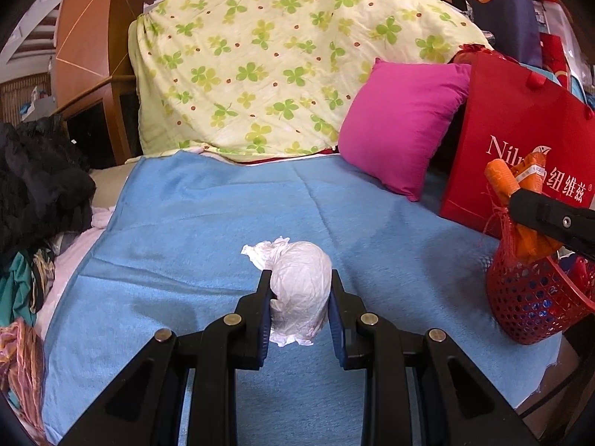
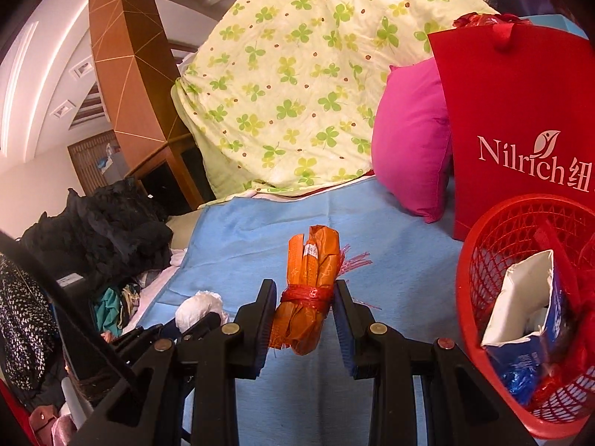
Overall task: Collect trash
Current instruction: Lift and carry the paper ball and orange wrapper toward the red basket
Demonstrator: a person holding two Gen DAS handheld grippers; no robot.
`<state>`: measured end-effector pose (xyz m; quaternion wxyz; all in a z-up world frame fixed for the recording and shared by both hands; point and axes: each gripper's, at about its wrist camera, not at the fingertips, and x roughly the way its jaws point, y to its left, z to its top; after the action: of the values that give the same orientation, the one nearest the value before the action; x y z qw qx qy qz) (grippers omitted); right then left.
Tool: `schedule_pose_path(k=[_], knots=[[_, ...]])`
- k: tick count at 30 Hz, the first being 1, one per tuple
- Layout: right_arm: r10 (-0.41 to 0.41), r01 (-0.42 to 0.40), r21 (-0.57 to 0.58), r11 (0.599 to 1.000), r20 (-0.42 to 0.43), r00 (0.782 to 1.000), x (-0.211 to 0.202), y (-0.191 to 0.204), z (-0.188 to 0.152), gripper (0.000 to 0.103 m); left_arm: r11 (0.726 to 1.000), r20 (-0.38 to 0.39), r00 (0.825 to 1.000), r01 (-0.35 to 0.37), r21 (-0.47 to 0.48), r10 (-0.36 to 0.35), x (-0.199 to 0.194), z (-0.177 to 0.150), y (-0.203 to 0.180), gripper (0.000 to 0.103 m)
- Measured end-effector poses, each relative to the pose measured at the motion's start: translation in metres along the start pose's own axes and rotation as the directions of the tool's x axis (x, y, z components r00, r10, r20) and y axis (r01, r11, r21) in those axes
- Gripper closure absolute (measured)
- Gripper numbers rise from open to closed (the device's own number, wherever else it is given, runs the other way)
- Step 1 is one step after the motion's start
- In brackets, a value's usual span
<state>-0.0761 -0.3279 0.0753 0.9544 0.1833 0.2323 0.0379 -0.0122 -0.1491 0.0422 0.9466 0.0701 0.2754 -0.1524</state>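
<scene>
My left gripper (image 1: pixel 299 290) is shut on a crumpled white paper wad (image 1: pixel 299 286), held above the blue blanket (image 1: pixel 186 223). My right gripper (image 2: pixel 305 301) is shut on an orange wrapper bundle (image 2: pixel 310 290) tied with red netting. In the left wrist view that bundle (image 1: pixel 505 186) and the right gripper's black finger (image 1: pixel 550 219) hang just over the red perforated basket (image 1: pixel 528 301) at the right edge. The right wrist view has the basket (image 2: pixel 502 238) at the right, holding a torn white and blue packet (image 2: pixel 520 308). The white wad (image 2: pixel 199 310) in the left gripper shows at lower left there.
A magenta pillow (image 1: pixel 398 126) and a red Nilrich bag (image 1: pixel 520 126) stand behind the basket. A clover-print quilt (image 1: pixel 279 59) is heaped at the back. Dark clothes (image 1: pixel 37 182) pile up at the left, beside a wooden headboard (image 1: pixel 89 37).
</scene>
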Motion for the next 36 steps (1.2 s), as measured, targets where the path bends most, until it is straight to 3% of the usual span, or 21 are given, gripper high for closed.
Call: schedule_pose_path(k=[27, 36], knots=[[-0.021, 0.025, -0.057, 0.998, 0.063, 0.998, -0.024, -0.019, -0.001, 0.070, 0.999, 0.002, 0.999, -0.035, 0.038, 0.035, -0.017, 0.001, -0.043, 0.075], [-0.020, 0.021, -0.014, 1.000, 0.098, 0.995, -0.037, -0.038, 0.006, 0.070, 0.996, 0.002, 0.999, -0.051, 0.075, 0.051, -0.028, 0.004, -0.064, 0.075]])
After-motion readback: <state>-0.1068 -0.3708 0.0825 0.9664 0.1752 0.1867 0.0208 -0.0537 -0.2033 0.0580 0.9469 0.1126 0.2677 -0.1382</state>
